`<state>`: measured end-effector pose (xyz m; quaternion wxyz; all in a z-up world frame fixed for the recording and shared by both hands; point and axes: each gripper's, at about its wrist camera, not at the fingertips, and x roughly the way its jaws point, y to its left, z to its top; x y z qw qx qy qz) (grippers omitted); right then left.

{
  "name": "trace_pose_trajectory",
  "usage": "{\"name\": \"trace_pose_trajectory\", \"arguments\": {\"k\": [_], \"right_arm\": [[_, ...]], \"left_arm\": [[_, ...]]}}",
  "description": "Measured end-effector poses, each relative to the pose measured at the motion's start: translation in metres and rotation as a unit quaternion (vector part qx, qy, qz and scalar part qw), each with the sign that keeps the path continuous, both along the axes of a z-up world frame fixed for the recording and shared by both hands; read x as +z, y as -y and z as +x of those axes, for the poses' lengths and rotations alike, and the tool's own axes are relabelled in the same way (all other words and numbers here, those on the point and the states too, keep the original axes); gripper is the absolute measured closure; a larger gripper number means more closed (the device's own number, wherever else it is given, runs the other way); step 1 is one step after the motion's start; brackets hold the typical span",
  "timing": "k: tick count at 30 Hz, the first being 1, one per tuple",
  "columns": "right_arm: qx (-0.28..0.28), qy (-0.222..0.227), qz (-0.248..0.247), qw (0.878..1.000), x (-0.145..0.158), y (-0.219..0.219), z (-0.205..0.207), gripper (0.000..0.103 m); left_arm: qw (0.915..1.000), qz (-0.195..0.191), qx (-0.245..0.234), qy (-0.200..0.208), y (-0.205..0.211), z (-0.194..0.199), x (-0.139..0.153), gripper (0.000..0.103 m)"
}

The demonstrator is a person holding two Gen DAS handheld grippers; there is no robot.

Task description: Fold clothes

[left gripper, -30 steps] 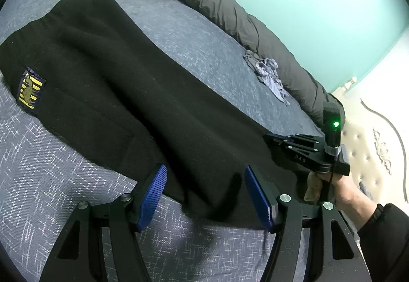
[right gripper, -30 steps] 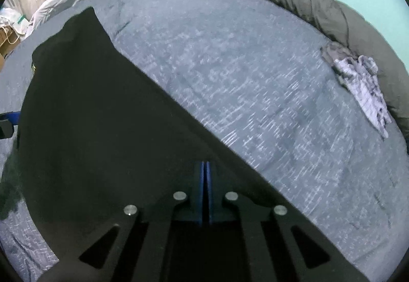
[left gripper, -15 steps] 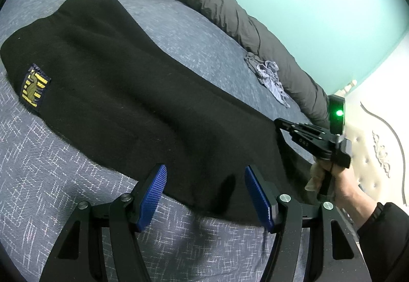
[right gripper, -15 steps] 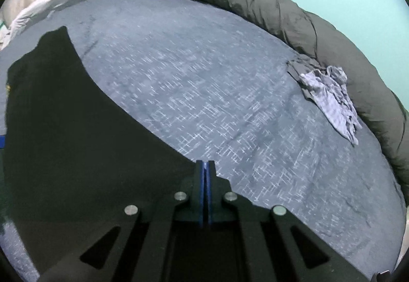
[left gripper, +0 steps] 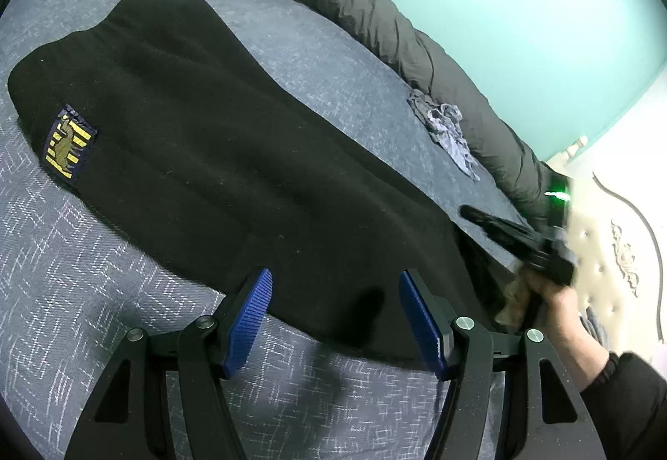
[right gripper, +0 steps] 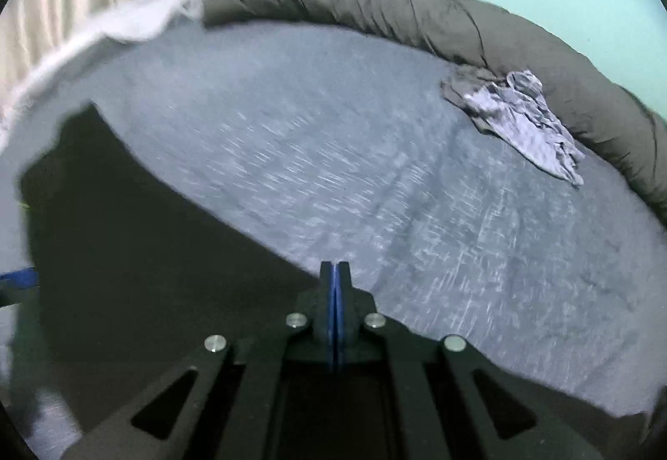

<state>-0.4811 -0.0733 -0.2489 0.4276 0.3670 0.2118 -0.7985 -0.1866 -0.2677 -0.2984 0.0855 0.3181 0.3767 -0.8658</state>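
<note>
Jaws of the left gripper (left gripper: 335, 318) stand wide apart, blue pads (left gripper: 249, 319) bare, hovering just over the near hem of the black garment (left gripper: 233, 151) with nothing between them. Jaws of the right gripper (right gripper: 334, 295) are pressed together; the black garment (right gripper: 137, 251) runs up to them, though whether cloth is pinched between the pads cannot be told.

In the left wrist view the garment lies spread flat on the blue-grey bedspread (left gripper: 104, 293), stretching from 10 o'clock down to 4 o'clock, with a yellow-and-navy patch (left gripper: 68, 146) at 9 o'clock. A hand (left gripper: 554, 306) grips the right gripper (left gripper: 475, 215), blurred, at 3 o'clock by the garment's far corner.

A crumpled grey cloth (left gripper: 448, 128) sits on the bedspread at 2 o'clock, touching the rolled dark grey duvet (left gripper: 375, 14) that runs along the teal wall (left gripper: 521, 1). In the right wrist view the same cloth (right gripper: 521, 118) lies at 2 o'clock, well apart from the garment
</note>
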Motion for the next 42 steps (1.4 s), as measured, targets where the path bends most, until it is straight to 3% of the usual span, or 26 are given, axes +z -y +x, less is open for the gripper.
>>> {"name": "trace_pose_trajectory", "arguments": {"k": [5,8,9,12,15,19,23,27,34,38,41,42], "right_arm": [[-0.019,0.072,0.002,0.997,-0.017,-0.038,0.011,0.102],[-0.069,0.077,-0.02,0.994,-0.014,-0.091,0.001,0.1],[-0.094,0.074,-0.03,0.992,-0.01,-0.116,-0.006,0.095],[-0.168,0.057,-0.047,0.983,0.001,-0.183,-0.024,0.064],[-0.247,0.048,-0.054,0.966,0.005,-0.25,-0.042,0.061],[-0.35,0.036,-0.063,0.934,0.011,-0.34,-0.067,0.061],[-0.415,0.078,-0.101,0.901,-0.002,-0.397,-0.077,0.061],[-0.437,0.142,-0.149,0.875,-0.024,-0.421,-0.076,0.061],[-0.446,0.173,-0.184,0.859,-0.038,-0.426,-0.079,0.061],[-0.478,0.194,-0.186,0.836,-0.05,-0.432,-0.084,0.062],[-0.496,0.198,-0.194,0.823,-0.052,-0.437,-0.084,0.076],[-0.497,0.193,-0.191,0.824,-0.05,-0.437,-0.083,0.087]], "left_arm": [[1.0,-0.002,-0.007,0.003,-0.004,-0.004,-0.001,0.035],[1.0,-0.001,-0.008,0.002,-0.006,-0.002,0.0,0.035],[1.0,-0.001,-0.008,0.001,-0.006,-0.002,0.001,0.035],[1.0,-0.003,-0.008,-0.001,-0.006,-0.001,0.002,0.035],[1.0,-0.002,-0.008,-0.001,-0.006,-0.002,0.003,0.035],[1.0,-0.002,-0.008,-0.002,-0.006,-0.003,0.003,0.035],[0.9999,-0.006,-0.008,-0.001,-0.007,-0.005,0.004,0.035],[0.9999,-0.006,-0.008,0.001,-0.006,-0.006,0.003,0.035],[0.9999,-0.008,-0.007,0.003,-0.005,-0.005,0.002,0.035],[1.0,-0.007,-0.006,0.004,-0.004,-0.005,0.001,0.035],[0.9999,-0.007,-0.006,0.003,-0.005,-0.004,0.001,0.035],[1.0,-0.007,-0.006,0.004,-0.005,-0.004,0.0,0.035]]}}
